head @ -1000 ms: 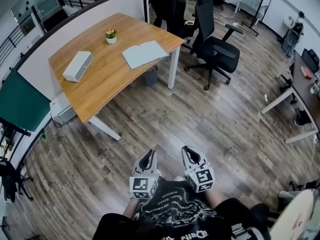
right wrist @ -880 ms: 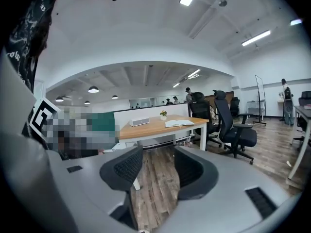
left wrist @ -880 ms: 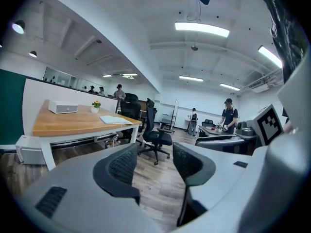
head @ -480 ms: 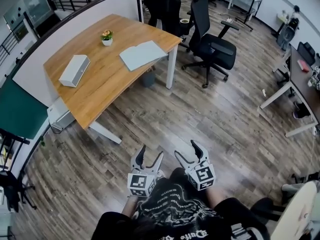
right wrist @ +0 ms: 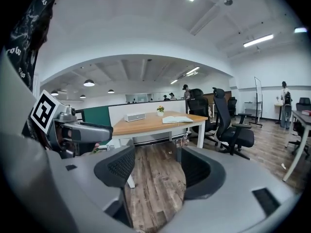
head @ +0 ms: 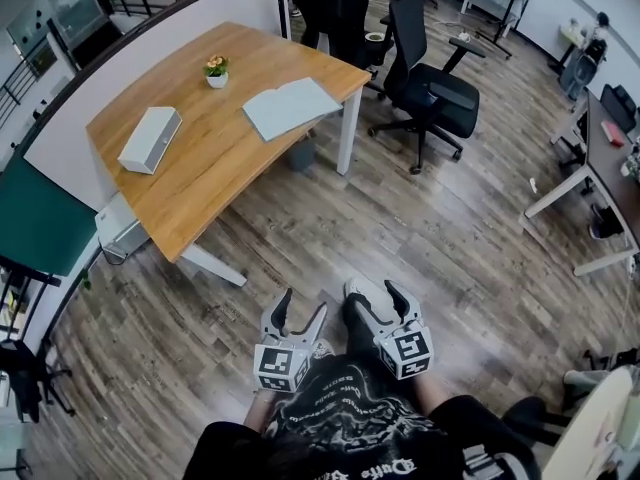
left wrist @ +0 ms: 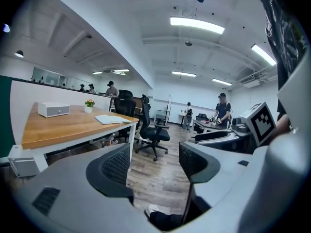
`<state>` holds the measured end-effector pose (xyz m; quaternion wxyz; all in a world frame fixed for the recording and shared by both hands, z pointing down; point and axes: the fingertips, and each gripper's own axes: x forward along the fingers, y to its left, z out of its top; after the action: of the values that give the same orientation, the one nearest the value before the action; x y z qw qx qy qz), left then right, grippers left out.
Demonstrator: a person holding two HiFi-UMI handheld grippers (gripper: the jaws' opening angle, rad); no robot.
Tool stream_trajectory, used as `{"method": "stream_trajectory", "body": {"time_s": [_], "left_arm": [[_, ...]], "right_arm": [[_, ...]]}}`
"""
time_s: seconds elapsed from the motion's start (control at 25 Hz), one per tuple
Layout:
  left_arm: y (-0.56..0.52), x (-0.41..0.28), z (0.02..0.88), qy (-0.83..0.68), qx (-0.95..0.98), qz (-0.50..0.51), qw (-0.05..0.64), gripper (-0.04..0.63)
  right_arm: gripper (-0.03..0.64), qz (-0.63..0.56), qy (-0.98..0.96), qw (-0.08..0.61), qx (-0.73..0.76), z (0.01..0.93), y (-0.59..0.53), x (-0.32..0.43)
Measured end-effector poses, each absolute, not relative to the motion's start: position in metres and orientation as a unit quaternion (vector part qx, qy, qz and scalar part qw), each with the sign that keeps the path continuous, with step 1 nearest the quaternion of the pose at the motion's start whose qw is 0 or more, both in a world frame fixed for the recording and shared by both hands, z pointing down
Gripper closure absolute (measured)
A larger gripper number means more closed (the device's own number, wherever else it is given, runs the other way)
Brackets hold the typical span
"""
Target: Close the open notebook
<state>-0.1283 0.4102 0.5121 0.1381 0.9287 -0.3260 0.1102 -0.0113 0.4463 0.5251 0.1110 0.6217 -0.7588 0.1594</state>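
Note:
The open notebook (head: 290,106) lies with pale pages up near the right end of the wooden table (head: 200,178), far ahead of both grippers. It also shows in the left gripper view as the notebook (left wrist: 112,119) and in the right gripper view as the notebook (right wrist: 177,119). My left gripper (head: 303,306) is held low over the floor, open and empty; its jaws (left wrist: 153,161) frame only floorboards. My right gripper (head: 375,300) hangs beside it, wide apart with its jaws closing a little and nothing between them (right wrist: 155,164).
On the table stand a white box (head: 151,139) and a small flower pot (head: 216,71). A black office chair (head: 430,88) stands right of the table, and a white partition (head: 150,48) runs behind it. Another desk (head: 610,158) is at the far right. My foot (head: 360,296) is on the wooden floor.
Both grippers were shut a second ago and now stand open. They have drifted slightly forward over the floor, and a foot has stepped out beneath the right gripper.

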Motion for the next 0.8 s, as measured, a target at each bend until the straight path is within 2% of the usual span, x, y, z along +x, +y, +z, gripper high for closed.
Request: {"method": "stream_trajectory", "body": {"time_s": [0.4,0.8], "left_arm": [[0.347,-0.102,0.516,-0.374,0.909,0.108,0.147,0.279],[0.26,-0.043,0.518,-0.409,0.893,0.111,0.151,0.281]], "right_arm": [[0.325,0.168,-0.792,0.105,0.577,0.533,0.366,0.019],[0.345,0.16,-0.827,0.107,0.528,0.532,0.262,0.068]]}}
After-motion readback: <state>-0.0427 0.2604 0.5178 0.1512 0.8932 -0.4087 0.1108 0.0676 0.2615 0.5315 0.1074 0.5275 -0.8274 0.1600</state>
